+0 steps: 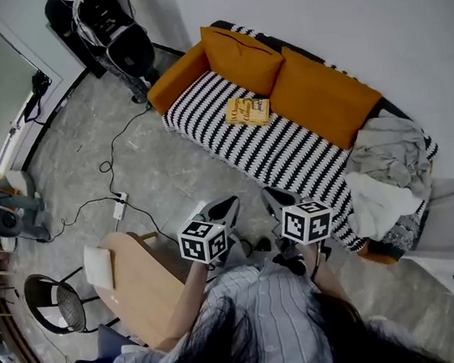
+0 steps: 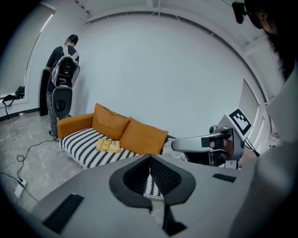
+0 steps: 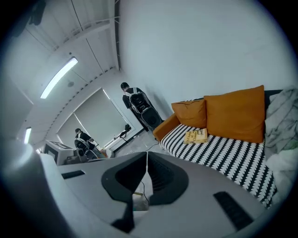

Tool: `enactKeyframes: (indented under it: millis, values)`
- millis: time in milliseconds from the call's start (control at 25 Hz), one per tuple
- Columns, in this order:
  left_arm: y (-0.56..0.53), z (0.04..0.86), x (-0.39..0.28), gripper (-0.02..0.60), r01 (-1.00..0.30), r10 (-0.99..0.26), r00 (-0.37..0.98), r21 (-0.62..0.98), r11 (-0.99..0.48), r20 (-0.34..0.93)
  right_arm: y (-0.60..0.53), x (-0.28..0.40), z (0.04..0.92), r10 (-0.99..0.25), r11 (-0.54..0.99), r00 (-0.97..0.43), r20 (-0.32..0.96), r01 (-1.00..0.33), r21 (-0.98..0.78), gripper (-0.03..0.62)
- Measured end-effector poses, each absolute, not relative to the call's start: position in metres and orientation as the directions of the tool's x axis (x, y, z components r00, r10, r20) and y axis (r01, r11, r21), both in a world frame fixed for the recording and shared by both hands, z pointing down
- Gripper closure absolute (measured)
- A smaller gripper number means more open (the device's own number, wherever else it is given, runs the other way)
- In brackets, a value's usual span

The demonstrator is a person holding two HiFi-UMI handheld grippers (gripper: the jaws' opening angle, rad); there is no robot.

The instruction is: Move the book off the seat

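One yellow book lies flat on the striped sofa seat, just before two orange cushions. Well short of it, the left gripper and right gripper hover over the floor, jaws together, both empty.

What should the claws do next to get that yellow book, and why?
Probably move the right claw forward toward the book. It lies flat on the striped seat, well away, and this claw and the left claw are shut and empty, so reaching comes first.
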State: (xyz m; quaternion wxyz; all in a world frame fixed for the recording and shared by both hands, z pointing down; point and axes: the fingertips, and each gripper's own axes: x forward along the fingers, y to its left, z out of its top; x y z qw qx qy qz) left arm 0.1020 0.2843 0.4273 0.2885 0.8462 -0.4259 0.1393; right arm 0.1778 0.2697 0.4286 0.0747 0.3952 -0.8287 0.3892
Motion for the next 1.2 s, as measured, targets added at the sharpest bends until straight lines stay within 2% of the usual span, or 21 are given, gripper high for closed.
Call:
enactKeyframes:
  millis: [640, 1200]
  values:
    - [0.273, 0.438, 0.104, 0.571, -0.779, -0.597, 0.626, 0.406, -0.477, 0.501, 0.264, 0.182, 0.442, -0.604, 0.333, -0.659, 0.449, -0.720, -0.609, 0.572]
    - [0.179, 0.454, 0.047, 0.571, -0.767, -0.572, 0.641, 0.424, -0.481, 0.511, 0.185, 0.132, 0.460, -0.591, 0.294, -0.631, 0.503, -0.749, -0.594, 0.572]
